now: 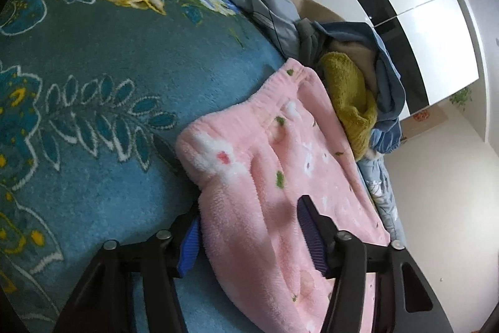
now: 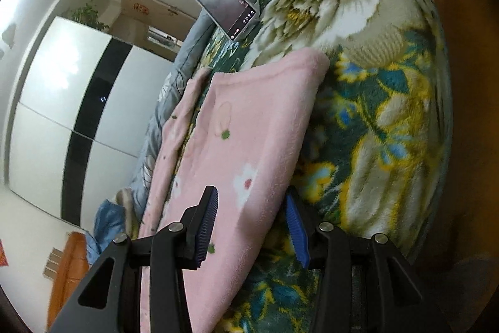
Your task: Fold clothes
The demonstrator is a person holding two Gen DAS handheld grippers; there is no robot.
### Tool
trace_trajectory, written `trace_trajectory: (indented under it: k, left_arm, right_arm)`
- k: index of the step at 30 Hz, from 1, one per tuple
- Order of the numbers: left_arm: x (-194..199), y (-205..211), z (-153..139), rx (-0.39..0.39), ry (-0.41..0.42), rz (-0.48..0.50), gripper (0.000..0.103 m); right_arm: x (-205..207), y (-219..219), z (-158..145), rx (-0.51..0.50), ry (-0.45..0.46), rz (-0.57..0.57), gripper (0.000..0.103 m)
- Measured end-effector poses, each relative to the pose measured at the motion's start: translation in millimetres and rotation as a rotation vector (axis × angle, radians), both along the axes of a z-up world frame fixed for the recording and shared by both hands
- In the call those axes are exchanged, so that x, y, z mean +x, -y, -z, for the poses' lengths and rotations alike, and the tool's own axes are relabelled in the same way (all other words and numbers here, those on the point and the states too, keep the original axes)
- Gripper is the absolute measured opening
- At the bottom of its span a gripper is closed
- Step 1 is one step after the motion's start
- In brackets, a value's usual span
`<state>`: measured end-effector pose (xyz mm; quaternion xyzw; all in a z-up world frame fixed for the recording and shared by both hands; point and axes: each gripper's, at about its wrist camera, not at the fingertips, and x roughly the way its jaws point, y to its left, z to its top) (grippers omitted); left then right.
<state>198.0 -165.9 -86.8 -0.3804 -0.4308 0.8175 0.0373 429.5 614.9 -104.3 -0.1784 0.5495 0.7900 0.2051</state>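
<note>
Mustard garment [image 1: 346, 102] crowds pink fleece trousers [image 1: 265, 164].

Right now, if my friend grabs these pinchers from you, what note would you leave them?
Left gripper: closed on an edge of the pink fleece trousers.
Right gripper: closed on another edge, which seems lifted off the floral blanket.
Done: the trousers look folded once lengthwise.
Left: finish this fold, then the clothes pile beyond the waistband.
</note>
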Motion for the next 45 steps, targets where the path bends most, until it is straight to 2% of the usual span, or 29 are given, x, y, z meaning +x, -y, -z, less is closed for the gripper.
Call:
trace_trajectory:
  k: [2,4,7,8,10,14,16,20,22,28,35,40,45]
  left_arm:
    - [0,2,3,0.016,0.006,-0.013,0.042]
    - [1,5,8,0.044,0.014,-0.022,0.023]
    - [3,7,15,0.074,0.032,-0.045,0.012]
    - [4,7,15,0.085,0.029,-0.054,0.011]
    - [8,10,15,0.112,0.019,-0.070,0.008]
    - [17,15,4,0.144,-0.028,-0.097,0.006]
    - [26,20,-11,0.153,-0.074,-0.104,0.006]
    - [42,25,-33,0.128,-0.128,-0.084,0.006]
    - [47,27,-34,0.100,-0.130,-0.071,0.006]
    - [50,36,-4,0.191,-0.056,-0.092,0.006]
    - [54,35,-15,0.231,-0.100,-0.070,0.006]
    - [37,32,-39,0.247,-0.155,-0.027,0.006]
    - [5,31,-72,0.305,-0.235,0.021,0.006]
  right_arm:
    - [4,-1,2,-0.011,-0.019,0.006,0.042]
    - [6,-3,2,-0.017,-0.017,0.003,0.036]
    - [7,-4,3,-0.033,-0.019,-0.004,0.024]
    - [9,-5,3,-0.039,-0.021,-0.005,0.021]
    - [8,-6,3,-0.044,-0.011,-0.005,0.006]
    - [6,-10,-9,-0.045,-0.048,0.003,0.003]
    - [9,-11,-21,-0.036,-0.085,0.010,0.003]
    - [10,-6,-47,0.021,-0.115,0.001,0.003]
    - [10,-3,-52,0.038,-0.094,-0.003,0.003]
    - [25,-5,-48,-0.013,-0.084,0.012,0.003]
    - [4,-12,-89,0.048,-0.097,-0.020,0.003]
    - [-9,-13,-113,0.109,-0.077,-0.026,0.003]
    - [-32,-17,-137,0.157,-0.045,-0.017,0.003]
